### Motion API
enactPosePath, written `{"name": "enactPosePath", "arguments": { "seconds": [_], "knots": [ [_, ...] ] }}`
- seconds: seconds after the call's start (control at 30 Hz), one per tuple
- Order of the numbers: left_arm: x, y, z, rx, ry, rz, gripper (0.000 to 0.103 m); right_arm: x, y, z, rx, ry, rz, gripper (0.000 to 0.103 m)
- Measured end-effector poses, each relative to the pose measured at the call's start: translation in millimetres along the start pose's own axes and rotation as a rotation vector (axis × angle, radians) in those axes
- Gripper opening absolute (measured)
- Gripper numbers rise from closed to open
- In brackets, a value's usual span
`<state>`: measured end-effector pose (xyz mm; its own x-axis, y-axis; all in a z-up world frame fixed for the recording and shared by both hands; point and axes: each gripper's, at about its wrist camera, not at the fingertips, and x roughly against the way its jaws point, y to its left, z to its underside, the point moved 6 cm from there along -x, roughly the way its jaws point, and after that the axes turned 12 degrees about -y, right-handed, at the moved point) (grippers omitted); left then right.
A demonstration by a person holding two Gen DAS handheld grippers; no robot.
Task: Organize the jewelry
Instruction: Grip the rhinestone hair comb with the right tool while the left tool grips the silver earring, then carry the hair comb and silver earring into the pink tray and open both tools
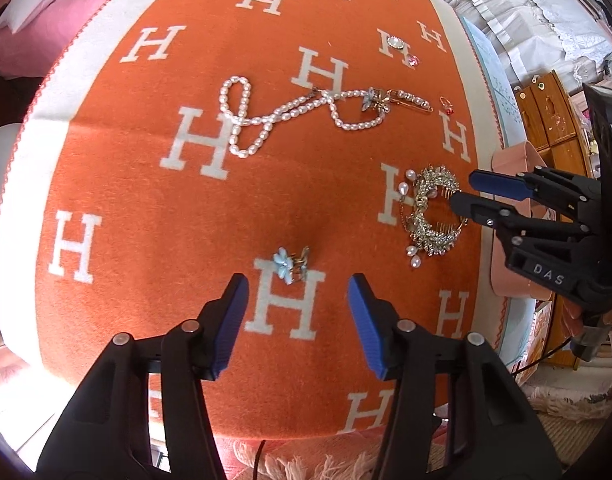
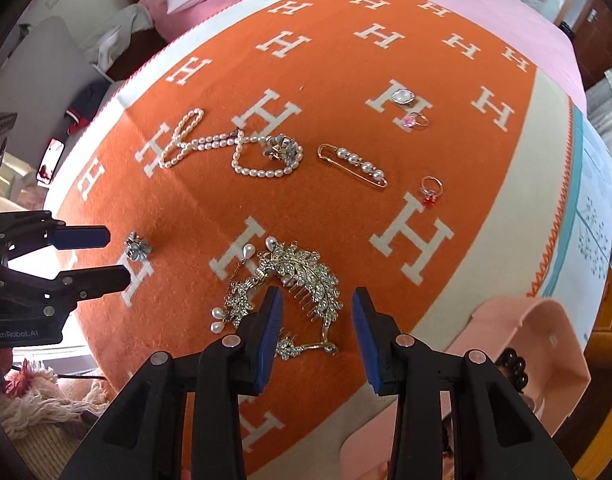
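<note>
Jewelry spread on an orange blanket (image 1: pixel 153 208).
Left gripper (image 1: pixel 297 304) gapes before a flower clip (image 1: pixel 290 263); right gripper (image 2: pixel 317 320) (also spread) straddles the comb (image 2: pixel 301 276).

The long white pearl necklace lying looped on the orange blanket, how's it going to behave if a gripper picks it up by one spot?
The white pearl necklace would probably go floppy, since it already lies in loose loops. Its strands may trail and drag the flower brooch lying against it. The smooth round beads could slip between the right gripper fingers.
</note>
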<state>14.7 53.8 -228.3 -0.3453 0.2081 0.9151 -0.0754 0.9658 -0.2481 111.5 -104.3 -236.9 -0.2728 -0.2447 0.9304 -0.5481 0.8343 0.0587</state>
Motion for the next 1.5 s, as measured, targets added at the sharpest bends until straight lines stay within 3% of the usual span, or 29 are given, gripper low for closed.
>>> {"name": "enactPosePath", "arguments": {
  "seconds": [0.23,0.43,0.67,1.03,1.33,1.5],
  "knots": [
    [-11.3,-1.6,-1.1,0.025,0.021,-0.015,0.034,-18.0,0.7,2.4,0.043,0.046,0.0,0.036],
    [-20.4,-2.2,-3.1,0.047,0.032,-0.031,0.012,-22.5,3.9,4.3,0.06,0.041,-0.007,0.029],
    [-17.7,-3.1,-6.4,0.053,0.014,-0.016,0.011,-16.5,3.4,5.6,-0.011,0.02,-0.022,0.024],
    [2.8,-30.4,-21.9,-0.054,-0.038,0.005,0.011,32.4,-10.6,7.3,-0.182,-0.074,-0.062,0.024],
    [31.9,-97.3,-54.9,-0.214,-0.104,0.106,0.01,118.3,-56.2,30.0,-0.37,-0.204,-0.002,0.024],
    [40.5,-160.8,-59.2,-0.351,-0.116,0.196,0.01,172.7,-101.7,73.6,-0.544,-0.275,0.086,0.024]
  ]
}}
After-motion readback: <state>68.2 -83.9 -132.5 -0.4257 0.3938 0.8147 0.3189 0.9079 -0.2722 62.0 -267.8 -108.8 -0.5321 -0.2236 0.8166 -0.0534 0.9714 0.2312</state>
